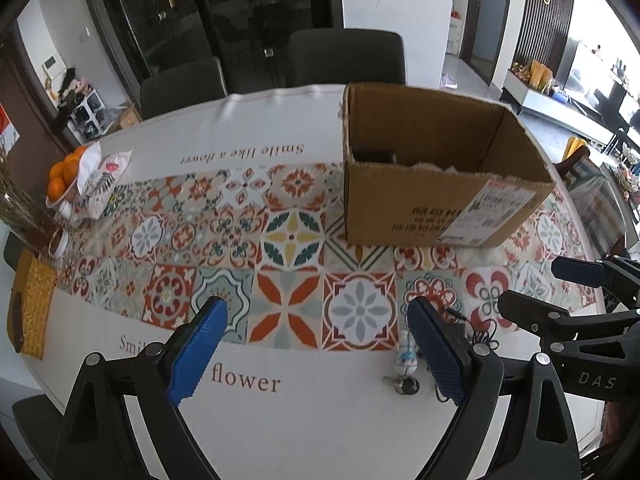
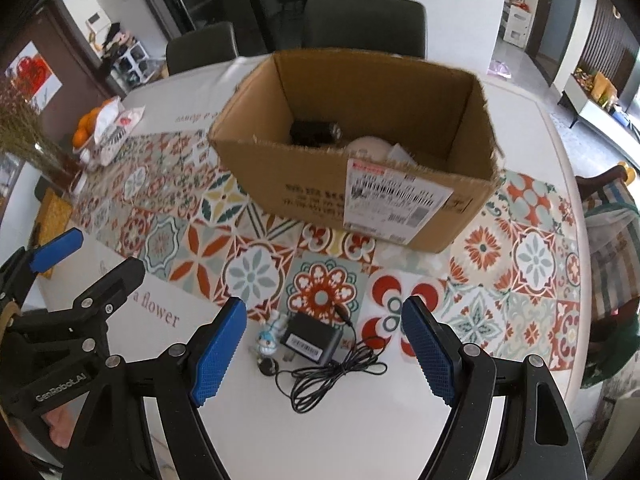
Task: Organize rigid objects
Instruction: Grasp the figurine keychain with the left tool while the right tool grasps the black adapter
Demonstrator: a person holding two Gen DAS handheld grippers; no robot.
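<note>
The left gripper (image 1: 316,344), a black plastic tool with two blue bumpy pads (image 1: 196,354), points down at a slant. Its jaws stand wide apart and nothing is between them. The pads press on nothing.

The right gripper (image 2: 324,350) looks the same: black arms and blue bumpy pads (image 2: 428,356). It also tips down, and its jaws are apart with the pads touching nothing.

The two grippers sit side by side, close together. Each one shows at the edge of the other's view. A bit of a hand (image 2: 56,426) shows under the left gripper's black frame.
</note>
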